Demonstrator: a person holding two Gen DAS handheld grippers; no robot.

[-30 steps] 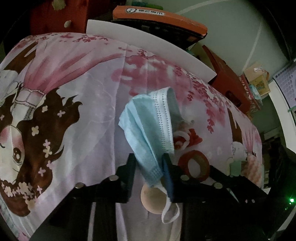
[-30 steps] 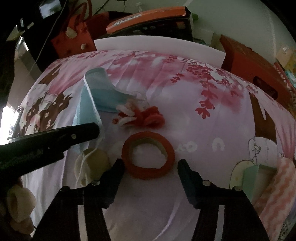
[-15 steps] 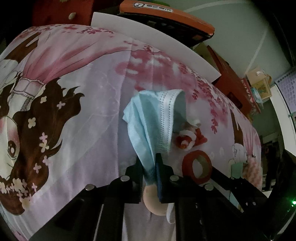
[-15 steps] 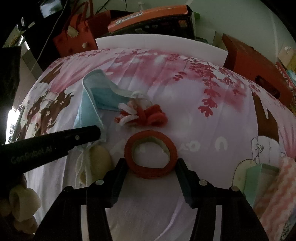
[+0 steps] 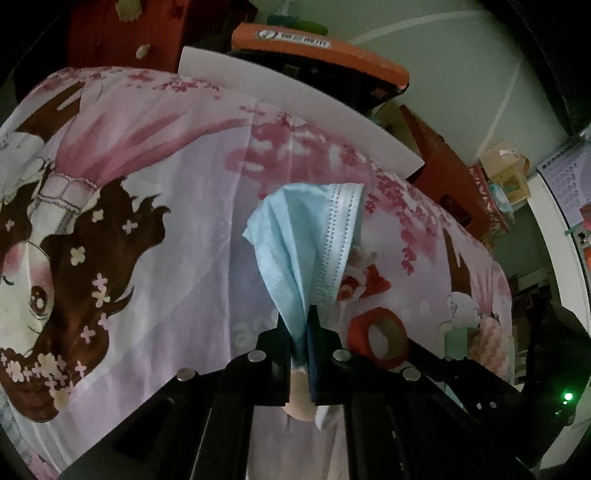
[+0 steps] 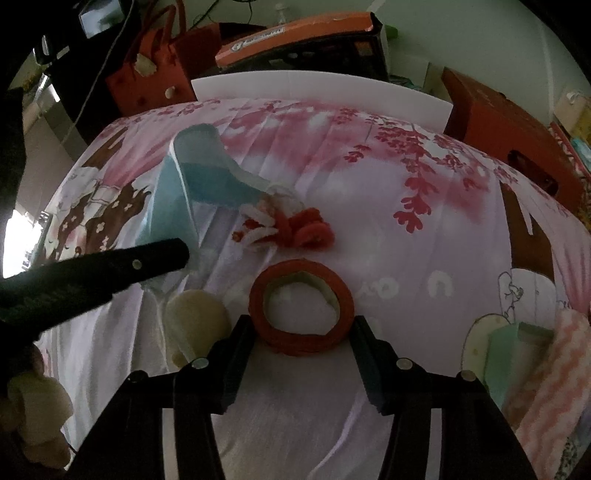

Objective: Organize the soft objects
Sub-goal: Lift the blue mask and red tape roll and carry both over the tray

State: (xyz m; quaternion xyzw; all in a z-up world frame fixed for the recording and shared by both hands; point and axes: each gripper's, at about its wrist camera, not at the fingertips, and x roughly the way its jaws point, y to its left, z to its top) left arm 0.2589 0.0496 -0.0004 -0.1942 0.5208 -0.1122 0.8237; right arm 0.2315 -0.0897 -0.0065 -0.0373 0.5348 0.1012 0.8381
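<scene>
A light blue face mask stands lifted off the pink printed cloth. My left gripper is shut on the mask's lower edge; it also shows in the right wrist view with the mask. A red fabric ring lies between the open fingers of my right gripper, with gaps on both sides. A red and white fluffy scrunchie lies just beyond the ring. A beige round puff lies left of the ring, under the left gripper.
A mint block and a pink wavy towel sit at the cloth's right edge. A white board, an orange-lidded case and red boxes stand behind the cloth. Cream plush lies at lower left.
My left gripper has closed on the mask and raised it. My right gripper has moved forward so its fingers flank the red ring.
</scene>
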